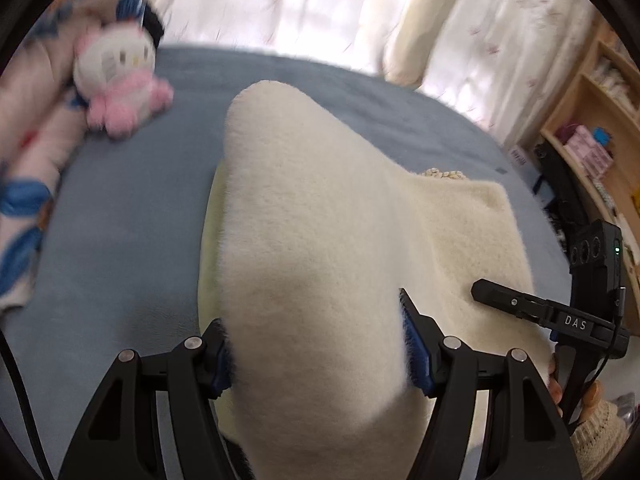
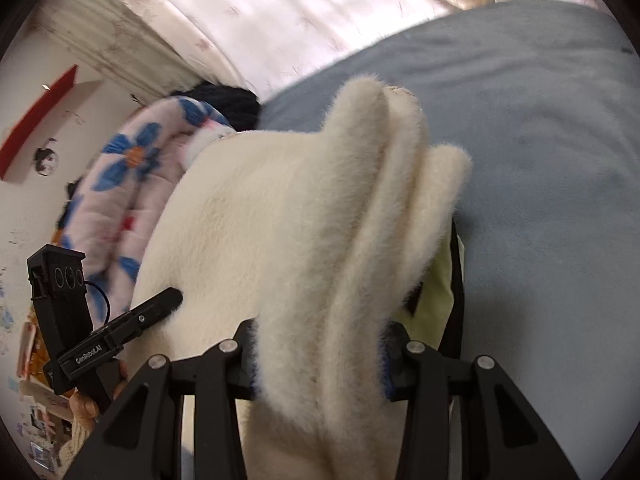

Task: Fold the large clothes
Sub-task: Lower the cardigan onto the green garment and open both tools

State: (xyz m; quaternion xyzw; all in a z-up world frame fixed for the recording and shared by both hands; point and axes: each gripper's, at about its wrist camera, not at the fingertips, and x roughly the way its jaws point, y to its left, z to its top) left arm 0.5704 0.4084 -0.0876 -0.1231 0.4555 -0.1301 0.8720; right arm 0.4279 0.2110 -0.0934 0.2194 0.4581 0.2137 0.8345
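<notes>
A thick cream fleece garment (image 1: 320,208) fills the middle of the left wrist view, lifted in a bulky fold above the blue bed sheet (image 1: 120,220). My left gripper (image 1: 312,320) is shut on that fold, its blue pads pressing both sides. In the right wrist view the same garment (image 2: 280,220) hangs in several ridged folds, and my right gripper (image 2: 320,332) is shut on them. A pale green layer (image 2: 436,292) shows under the fleece. Each view shows the other gripper at the side: the right gripper (image 1: 504,300) and the left gripper (image 2: 160,304), both against the garment's edge.
A pink and white plush toy (image 1: 116,80) and a floral quilt (image 1: 24,200) lie at the bed's left side. Curtains (image 1: 300,4) hang behind the bed. A wooden shelf (image 1: 592,128) stands to the right. Blue sheet (image 2: 540,160) spreads beyond the garment.
</notes>
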